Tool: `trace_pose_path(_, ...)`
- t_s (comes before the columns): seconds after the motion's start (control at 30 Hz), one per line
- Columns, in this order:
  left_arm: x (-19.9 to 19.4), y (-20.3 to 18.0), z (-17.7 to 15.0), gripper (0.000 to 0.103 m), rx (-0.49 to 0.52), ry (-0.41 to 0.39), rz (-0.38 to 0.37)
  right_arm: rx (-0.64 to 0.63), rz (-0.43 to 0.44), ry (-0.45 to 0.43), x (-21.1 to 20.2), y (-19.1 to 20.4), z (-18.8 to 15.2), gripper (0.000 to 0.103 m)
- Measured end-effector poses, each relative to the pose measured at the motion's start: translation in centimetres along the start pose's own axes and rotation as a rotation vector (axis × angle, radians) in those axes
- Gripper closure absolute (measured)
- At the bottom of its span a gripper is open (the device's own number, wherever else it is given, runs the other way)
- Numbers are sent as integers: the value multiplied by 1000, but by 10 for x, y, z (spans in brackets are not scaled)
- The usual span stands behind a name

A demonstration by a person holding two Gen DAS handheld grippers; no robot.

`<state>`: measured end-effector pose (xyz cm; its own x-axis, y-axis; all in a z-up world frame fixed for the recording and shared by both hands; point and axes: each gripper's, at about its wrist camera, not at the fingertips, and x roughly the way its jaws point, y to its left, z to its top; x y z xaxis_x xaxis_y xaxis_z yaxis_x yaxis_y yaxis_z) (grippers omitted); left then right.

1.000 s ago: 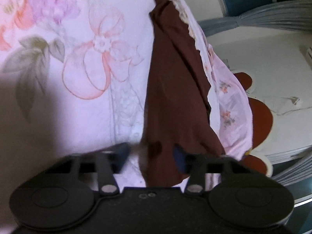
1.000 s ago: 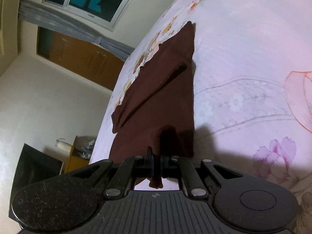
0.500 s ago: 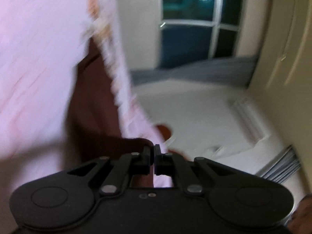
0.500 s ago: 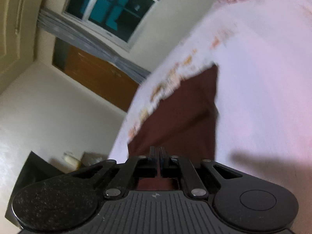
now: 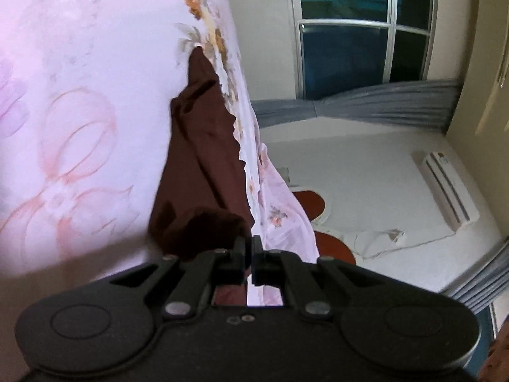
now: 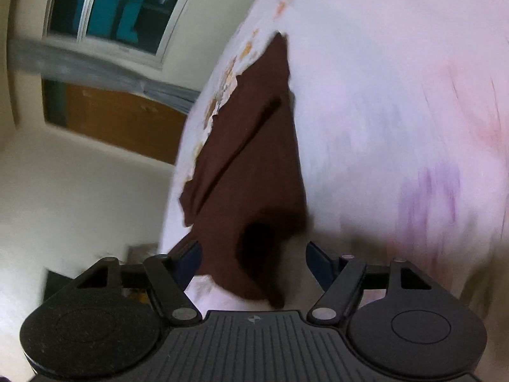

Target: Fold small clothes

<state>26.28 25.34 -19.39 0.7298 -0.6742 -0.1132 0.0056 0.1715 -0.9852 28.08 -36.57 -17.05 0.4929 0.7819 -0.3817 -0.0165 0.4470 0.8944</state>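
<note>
A dark maroon garment (image 5: 197,165) lies in a long folded strip near the edge of a bed with a pink floral sheet (image 5: 79,95). My left gripper (image 5: 249,248) is shut on the near end of the garment, which bunches up at the fingertips. In the right wrist view the same garment (image 6: 254,146) stretches away along the bed edge. My right gripper (image 6: 253,254) is open, its fingers spread either side of the garment's near corner, which lies loose between them.
The bed edge with a frilled sheet border (image 5: 251,165) runs beside the garment. Beyond it are a white floor with round red mats (image 5: 310,202), a window with grey curtains (image 5: 350,105), an air conditioner (image 5: 448,187) and a wooden door (image 6: 117,117).
My left gripper went from open to shut on the garment's end. My right gripper, shut on the garment before, has opened and let its corner drop. Both views swung.
</note>
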Motion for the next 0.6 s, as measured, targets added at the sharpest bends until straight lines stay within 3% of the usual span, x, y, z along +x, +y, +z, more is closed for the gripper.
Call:
trace_pose_path(0.2,-7,0,4,102,2,-19,-14,-79,22,36,35,9,3,35)
trace_pose_path(0.23,-10,-2,6,102,2,-31,-20,-112,20,66,41,14,3,96)
trace_pose_path(0.27,-14,-4,7,102,9,-45,-26,-141,23,100,48,20,5,101)
trace_pose_path(0.4,-12,-24,18,102,43,-81,-65,-258,82,39,41,58,17,101)
trace_pose_path(0.6,36,-65,74,102,86,-79,-132,-289,171,-57,53,106,92,101)
